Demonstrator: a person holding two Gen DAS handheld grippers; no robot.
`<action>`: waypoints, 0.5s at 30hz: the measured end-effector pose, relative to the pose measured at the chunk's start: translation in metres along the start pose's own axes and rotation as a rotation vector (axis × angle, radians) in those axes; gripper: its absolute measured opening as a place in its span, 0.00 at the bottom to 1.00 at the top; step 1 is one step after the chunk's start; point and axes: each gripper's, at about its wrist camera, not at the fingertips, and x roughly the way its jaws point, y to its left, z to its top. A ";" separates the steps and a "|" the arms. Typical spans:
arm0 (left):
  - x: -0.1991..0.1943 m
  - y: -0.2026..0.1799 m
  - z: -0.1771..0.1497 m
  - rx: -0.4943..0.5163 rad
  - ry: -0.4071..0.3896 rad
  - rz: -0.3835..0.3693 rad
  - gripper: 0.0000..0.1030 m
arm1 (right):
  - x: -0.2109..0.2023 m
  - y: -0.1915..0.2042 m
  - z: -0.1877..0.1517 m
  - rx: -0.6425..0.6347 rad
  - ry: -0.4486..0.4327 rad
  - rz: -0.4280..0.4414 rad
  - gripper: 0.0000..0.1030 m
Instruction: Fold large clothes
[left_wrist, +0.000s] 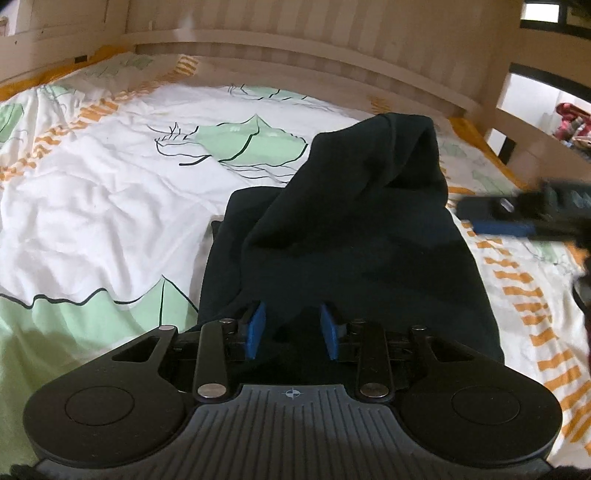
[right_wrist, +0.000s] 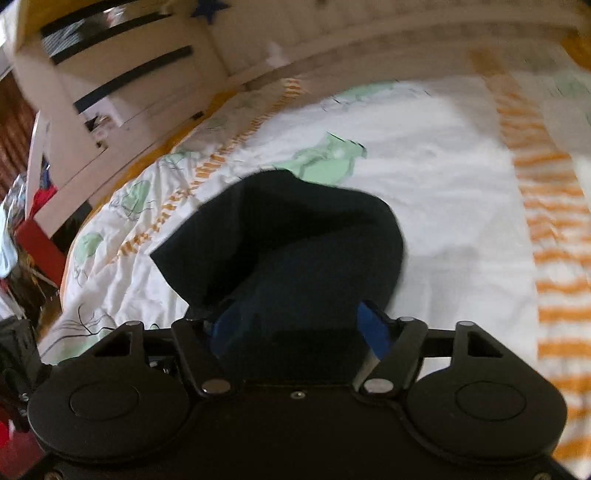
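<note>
A bed (left_wrist: 92, 192) fills both views, its quilt (left_wrist: 110, 166) white with green shapes and orange dashed bands, and a pale wooden rail (left_wrist: 295, 48) runs along the far side. To the left of the garment the quilt lies bare and wide; to its right a narrower strip of quilt runs out to the orange border.

A dark garment (left_wrist: 351, 240) lies on the quilt just in front of both grippers. Its lower layer is flat, with a straight left edge, and an upper part is lifted and humped into a peak toward the rail.

The left gripper (left_wrist: 293, 332) points forward and downward over the garment's near edge. Its blue pads (left_wrist: 256, 330) stand a little apart with dark cloth bunched between them, and they appear to pinch that cloth.

The right gripper (right_wrist: 299, 332) also tilts downward, in a blurred view. Garment cloth (right_wrist: 295, 240) fills the gap between its blue pads (right_wrist: 375, 330), which stand fairly wide; whether they press on the cloth cannot be told. In the left wrist view this gripper (left_wrist: 498, 218) shows blurred at the right edge, just beside the garment.
</note>
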 end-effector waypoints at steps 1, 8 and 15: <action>-0.001 0.001 -0.001 -0.005 -0.001 -0.005 0.32 | 0.005 0.005 0.003 -0.029 -0.008 -0.001 0.67; 0.005 0.005 0.003 -0.033 -0.003 -0.030 0.32 | 0.069 0.016 0.036 -0.126 0.051 -0.044 0.64; 0.006 0.011 0.001 -0.049 -0.020 -0.054 0.32 | 0.140 0.005 0.049 -0.088 0.231 -0.098 0.63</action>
